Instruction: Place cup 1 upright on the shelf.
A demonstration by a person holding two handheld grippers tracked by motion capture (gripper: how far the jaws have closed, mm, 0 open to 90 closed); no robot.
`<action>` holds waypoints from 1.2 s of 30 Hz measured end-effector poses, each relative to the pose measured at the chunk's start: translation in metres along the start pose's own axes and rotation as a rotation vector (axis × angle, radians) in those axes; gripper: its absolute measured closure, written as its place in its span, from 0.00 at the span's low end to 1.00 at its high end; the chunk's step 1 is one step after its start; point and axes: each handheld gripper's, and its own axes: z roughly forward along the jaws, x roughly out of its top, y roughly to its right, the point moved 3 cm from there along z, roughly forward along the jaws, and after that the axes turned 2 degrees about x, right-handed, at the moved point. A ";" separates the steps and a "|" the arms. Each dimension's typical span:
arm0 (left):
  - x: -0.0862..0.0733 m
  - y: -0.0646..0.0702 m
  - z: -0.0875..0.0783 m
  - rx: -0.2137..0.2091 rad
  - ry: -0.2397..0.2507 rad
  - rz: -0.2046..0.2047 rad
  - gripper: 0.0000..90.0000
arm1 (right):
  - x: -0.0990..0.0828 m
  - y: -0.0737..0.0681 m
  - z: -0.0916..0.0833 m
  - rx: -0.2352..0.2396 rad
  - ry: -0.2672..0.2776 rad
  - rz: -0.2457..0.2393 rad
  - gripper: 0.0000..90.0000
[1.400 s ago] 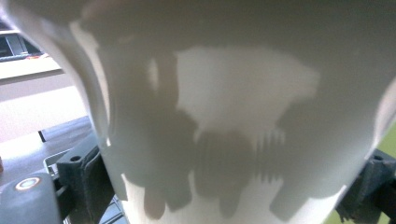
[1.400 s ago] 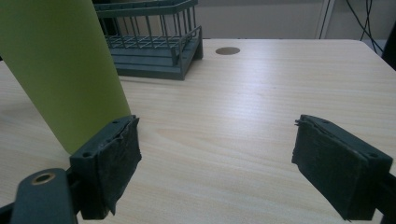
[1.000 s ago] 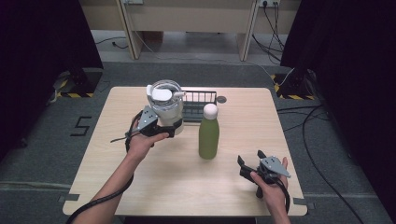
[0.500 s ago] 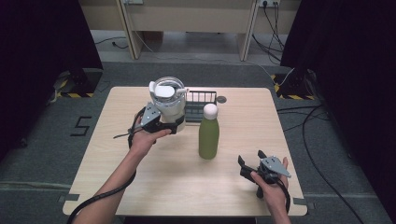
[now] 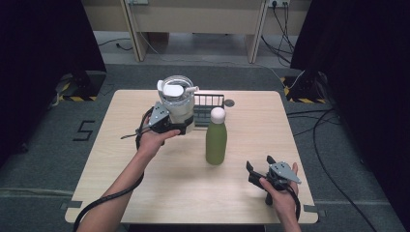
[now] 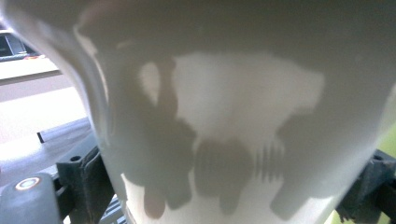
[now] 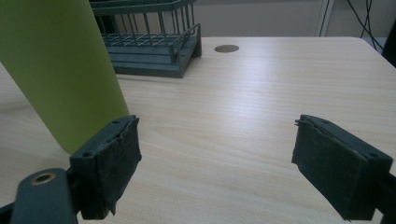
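A white jug with a clear lid (image 5: 176,104) is held above the table's back left, and my left gripper (image 5: 170,124) is shut on its lower body. In the left gripper view the jug's white wall (image 6: 243,102) sits pressed between the two black jaws. A green bottle with a white cap (image 5: 216,137) stands upright mid-table. My right gripper (image 5: 259,170) rests open near the front right edge with nothing between its fingers. In the right gripper view the green bottle (image 7: 56,65) stands just past the left finger (image 7: 114,154).
A dark wire rack (image 5: 209,100) stands at the back of the wooden table (image 5: 145,183), right behind the jug and bottle; in the right gripper view the rack (image 7: 144,42) is beyond the bottle. A small round grommet (image 5: 229,103) sits beside the rack.
My left gripper has carried the jug a little to the right and back, toward the rack. The right gripper and the bottle have stayed put.
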 end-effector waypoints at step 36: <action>0.008 -0.015 0.015 0.049 -0.020 -0.036 0.12 | 0.000 0.002 0.001 -0.003 0.002 0.004 0.16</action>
